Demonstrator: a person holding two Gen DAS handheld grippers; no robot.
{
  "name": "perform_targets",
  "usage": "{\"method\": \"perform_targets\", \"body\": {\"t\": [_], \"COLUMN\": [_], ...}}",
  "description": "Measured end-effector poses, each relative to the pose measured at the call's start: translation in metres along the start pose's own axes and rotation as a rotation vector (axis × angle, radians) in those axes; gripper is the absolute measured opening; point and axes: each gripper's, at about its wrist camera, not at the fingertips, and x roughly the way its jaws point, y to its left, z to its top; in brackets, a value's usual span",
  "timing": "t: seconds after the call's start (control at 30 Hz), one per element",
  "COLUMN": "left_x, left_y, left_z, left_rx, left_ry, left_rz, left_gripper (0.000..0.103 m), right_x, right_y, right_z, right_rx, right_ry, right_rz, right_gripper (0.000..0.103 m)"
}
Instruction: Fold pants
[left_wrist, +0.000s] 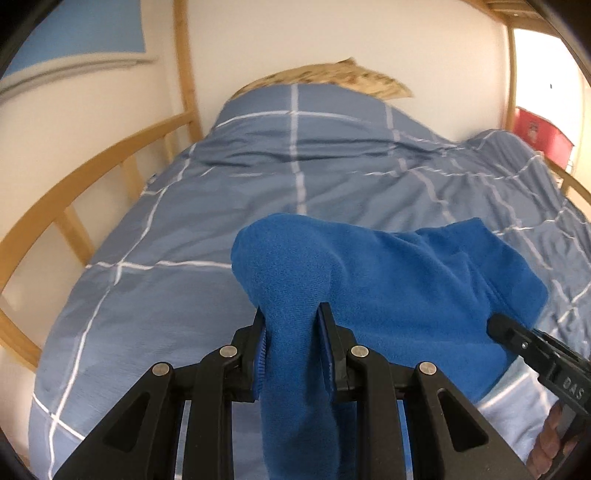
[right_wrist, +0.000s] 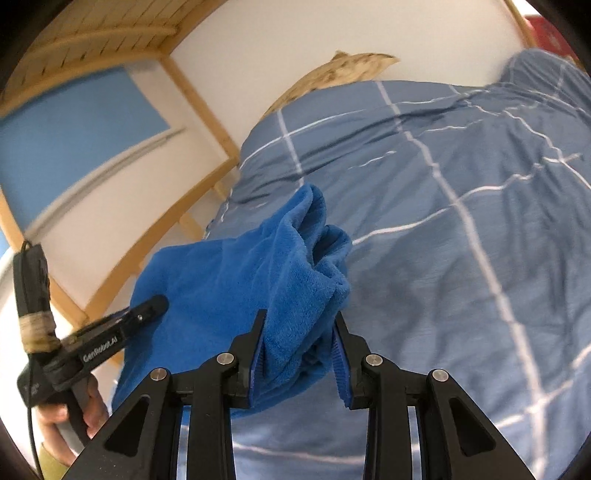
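The blue fleece pants hang stretched between my two grippers above the bed. My left gripper is shut on one bunched end of the pants, and cloth drapes down between its fingers. My right gripper is shut on the other bunched end of the pants. The right gripper also shows in the left wrist view, biting into the cloth's right side. The left gripper shows in the right wrist view, at the cloth's left edge.
A bed with a blue checked duvet fills the view below. A wooden bed rail runs along the left by the white wall. A tan pillow lies at the far end. A red box stands at the far right.
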Motion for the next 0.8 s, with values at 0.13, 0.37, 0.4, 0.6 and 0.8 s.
{"method": "perform_targets", "body": {"t": [0.13,0.37,0.4,0.6,0.8], "left_x": [0.029,0.074,0.076,0.064,0.032], "left_y": [0.036,0.058,0.058,0.068,0.067], "left_z": [-0.013,-0.037,-0.039,-0.044,-0.045], "left_rx": [-0.016,-0.031,-0.035,-0.04,-0.028], "left_ry": [0.041,0.144,0.148,0.121,0.09], "left_rz": [0.009,0.012,0.02,0.174,0.297], "left_gripper": [0.025,0.029,0.031,0.047,0.047], "right_x": [0.041,0.087,0.09,0.089,0.072], "right_y": [0.019,0.026,0.025,0.016,0.011], "right_z": [-0.014,-0.045,-0.049,-0.056,-0.047], "right_rx": [-0.004,-0.012,-0.013,0.012,0.042], "right_ry": [0.042,0.136,0.145,0.184,0.164], "right_rz": [0.008,-0.022,-0.024,-0.064,-0.144], "right_gripper": [0.032,0.033,0.033,0.043,0.066]}}
